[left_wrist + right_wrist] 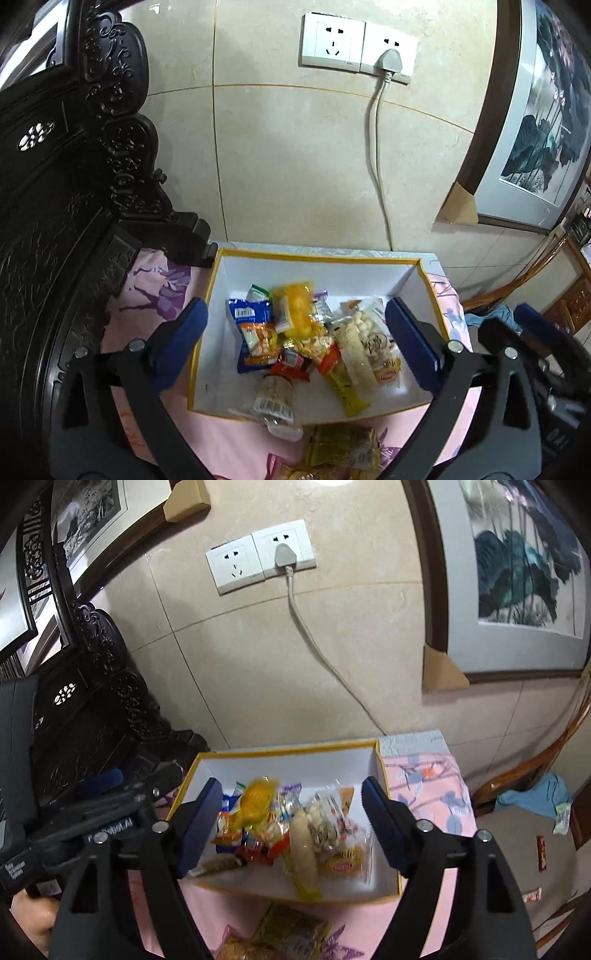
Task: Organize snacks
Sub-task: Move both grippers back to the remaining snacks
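Box (413,284) noted white inside, yellow-rimmed; cloth (424,786) pink, floral-printed; gripper pads (410,343) blue; cabinet (55,206) black, carved.

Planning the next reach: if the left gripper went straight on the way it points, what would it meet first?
Probably the snack pile in the yellow-rimmed box: the left gripper, jaws open and empty, frames it. Depth is unclear.
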{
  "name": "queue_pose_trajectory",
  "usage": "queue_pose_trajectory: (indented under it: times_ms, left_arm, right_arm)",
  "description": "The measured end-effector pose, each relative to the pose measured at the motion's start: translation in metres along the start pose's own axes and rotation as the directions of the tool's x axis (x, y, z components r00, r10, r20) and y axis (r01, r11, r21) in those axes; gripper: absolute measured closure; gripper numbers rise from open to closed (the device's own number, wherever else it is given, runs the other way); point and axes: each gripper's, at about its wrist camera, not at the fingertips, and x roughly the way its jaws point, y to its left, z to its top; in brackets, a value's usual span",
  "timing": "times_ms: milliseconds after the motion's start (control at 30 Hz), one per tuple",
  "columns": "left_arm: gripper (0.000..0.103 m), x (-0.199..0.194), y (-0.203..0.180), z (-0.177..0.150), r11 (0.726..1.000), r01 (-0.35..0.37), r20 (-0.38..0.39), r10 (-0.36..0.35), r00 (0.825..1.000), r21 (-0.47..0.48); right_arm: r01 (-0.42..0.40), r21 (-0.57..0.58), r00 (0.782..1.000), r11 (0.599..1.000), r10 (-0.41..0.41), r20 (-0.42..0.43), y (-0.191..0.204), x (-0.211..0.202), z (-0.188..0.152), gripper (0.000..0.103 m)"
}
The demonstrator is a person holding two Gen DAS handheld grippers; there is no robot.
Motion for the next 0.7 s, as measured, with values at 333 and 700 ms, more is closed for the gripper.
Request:
queue_pose_trajectory:
  times_ms: [333,700]
  left_arm:
    - [0.004,-0.031,-0.008,-0.022,0.999,-0.020,-0.013,0.021,1.000,0.027]
    - [0.002,-0.073,0.012,-0.089,0.998,-0.057,-0.014,0.057,0.998,-0.024]
  right_arm:
    - [0.059,0.025,0.998,0.998,-0.060,0.008,-0.013,-0.038,-0.038,0.005]
    - [0.139,0.037,0.966,0.990,-0.127,-0.227,-0.043,-0.038,-0.130,0.001]
